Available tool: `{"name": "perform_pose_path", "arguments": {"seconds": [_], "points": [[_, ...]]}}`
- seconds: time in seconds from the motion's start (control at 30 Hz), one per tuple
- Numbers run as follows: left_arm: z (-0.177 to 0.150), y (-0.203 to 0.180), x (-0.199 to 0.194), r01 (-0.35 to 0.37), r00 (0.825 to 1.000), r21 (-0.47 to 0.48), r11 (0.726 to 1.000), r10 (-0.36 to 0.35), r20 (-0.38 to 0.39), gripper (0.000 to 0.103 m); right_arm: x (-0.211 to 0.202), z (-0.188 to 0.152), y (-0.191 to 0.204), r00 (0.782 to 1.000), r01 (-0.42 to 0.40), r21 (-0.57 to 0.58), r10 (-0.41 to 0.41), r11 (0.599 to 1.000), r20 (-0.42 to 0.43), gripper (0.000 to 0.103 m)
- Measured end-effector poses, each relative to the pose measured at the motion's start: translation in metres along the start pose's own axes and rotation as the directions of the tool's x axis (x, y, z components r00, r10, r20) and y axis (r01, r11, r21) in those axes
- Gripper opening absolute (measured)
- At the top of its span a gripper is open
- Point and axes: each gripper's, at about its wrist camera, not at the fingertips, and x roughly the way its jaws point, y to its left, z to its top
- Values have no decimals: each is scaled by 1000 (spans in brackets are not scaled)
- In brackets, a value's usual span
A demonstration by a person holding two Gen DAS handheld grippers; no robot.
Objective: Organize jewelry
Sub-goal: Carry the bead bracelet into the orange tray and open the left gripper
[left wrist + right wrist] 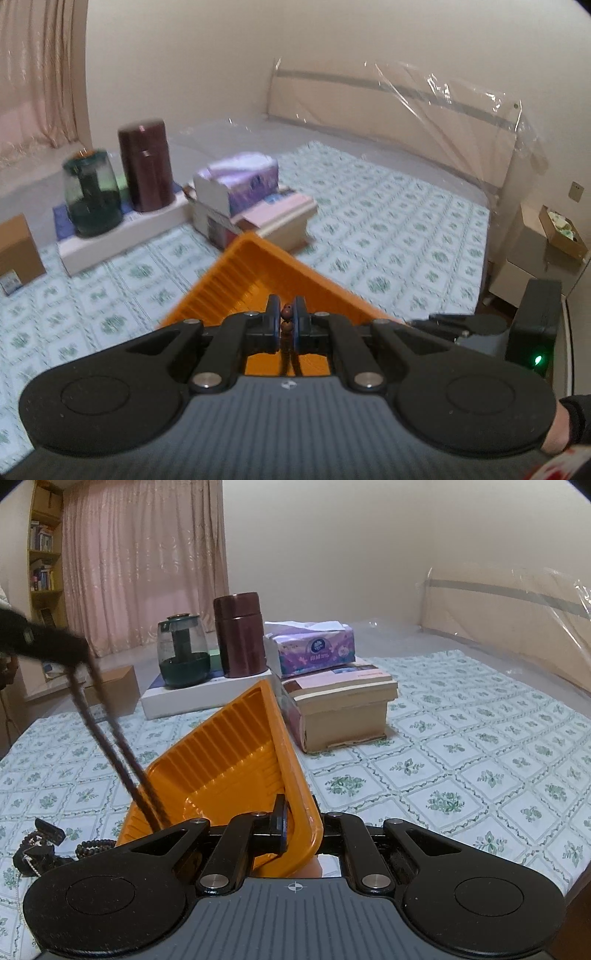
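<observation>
The left gripper (286, 321) is clenched on a brown bead string (286, 316), which is held above the orange tray (243, 280). The right gripper (293, 825) is clamped on the tray's rim, tilting it. More beaded jewelry (92, 847) is seen on the patterned bedspread (461, 746). Beyond, a tissue box (314, 648) is noted on stacked books (343, 698).

bead strand (287, 320): only two brown beads show between the left gripper's (286, 314) fingers; the rest is hidden
orange tray (236, 760): near edge hidden behind the right gripper (295, 825)
dark jewelry heap (40, 845): near left, too small to tell apart
bookshelf (42, 554): cut off by the left edge
</observation>
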Motion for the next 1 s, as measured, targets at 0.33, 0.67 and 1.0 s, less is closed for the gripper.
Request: {"name": "perform_pose_path", "arguments": {"seconds": [0.33, 0.67, 1.0], "points": [[-20, 13, 21, -18, 998, -51, 999, 15, -64, 11, 1, -5, -4, 1000, -1, 22, 1, 1000, -12, 9], [-59, 74, -32, -233, 973, -183, 955, 227, -51, 21, -1, -7, -10, 1000, 6, 38, -6, 999, -7, 9], [-141, 121, -66, -419, 908, -274, 866, 400, -125, 25, -4, -10, -18, 999, 31, 42, -31, 999, -11, 9]]}}
